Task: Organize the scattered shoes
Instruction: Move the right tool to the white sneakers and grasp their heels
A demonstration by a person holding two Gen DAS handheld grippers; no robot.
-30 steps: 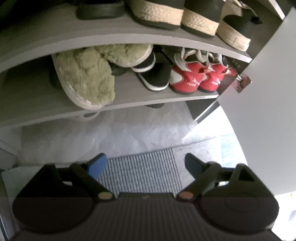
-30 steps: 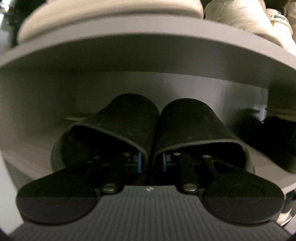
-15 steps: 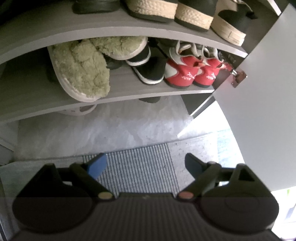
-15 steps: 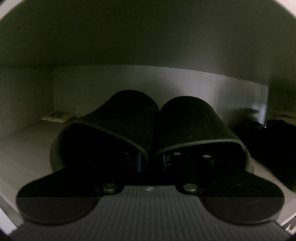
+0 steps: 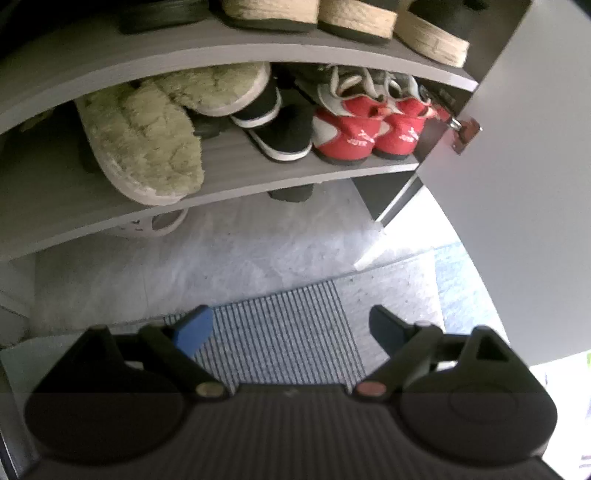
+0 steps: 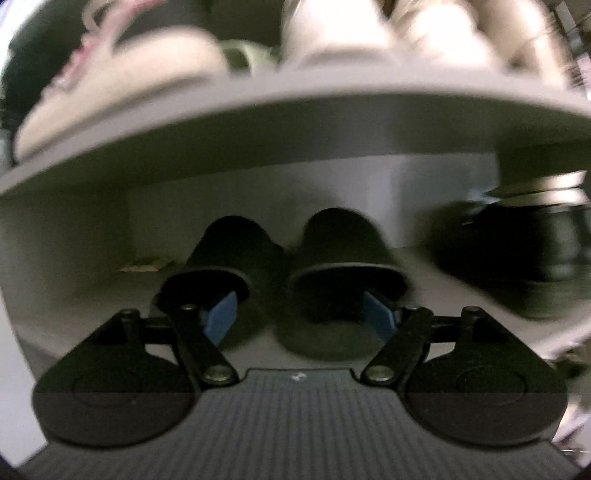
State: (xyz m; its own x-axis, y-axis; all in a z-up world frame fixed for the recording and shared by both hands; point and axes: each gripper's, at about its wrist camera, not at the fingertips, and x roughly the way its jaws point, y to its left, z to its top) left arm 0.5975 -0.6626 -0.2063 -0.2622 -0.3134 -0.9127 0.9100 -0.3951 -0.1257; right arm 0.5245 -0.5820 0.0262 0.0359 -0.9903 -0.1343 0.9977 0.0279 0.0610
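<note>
The right gripper (image 6: 300, 319) faces level into a grey shoe cabinet, where a pair of black slippers (image 6: 295, 266) sits side by side on a shelf (image 6: 443, 295), toes toward the back wall. Its jaws have just been opening and now stand spread wide, a blue pad at the heel opening of each slipper, gripping nothing; whether the pads touch the rubber cannot be told through the blur. A dark shoe (image 6: 517, 254) lies to the right on the same shelf, and pale shoes (image 6: 122, 85) rest on the shelf above.

The left gripper (image 5: 286, 328) points down over a striped doormat (image 5: 280, 332) on the pale floor, released and empty. Beyond it, a lower shelf (image 5: 236, 166) carries fuzzy greenish slippers (image 5: 144, 144) on the left, a black shoe with white trim (image 5: 280, 136) in the middle, and red sneakers (image 5: 365, 133) on the right. Rope-soled wedge sandals (image 5: 354, 22) line the shelf above. The cabinet door (image 5: 517, 184) stands open on the right.
</note>
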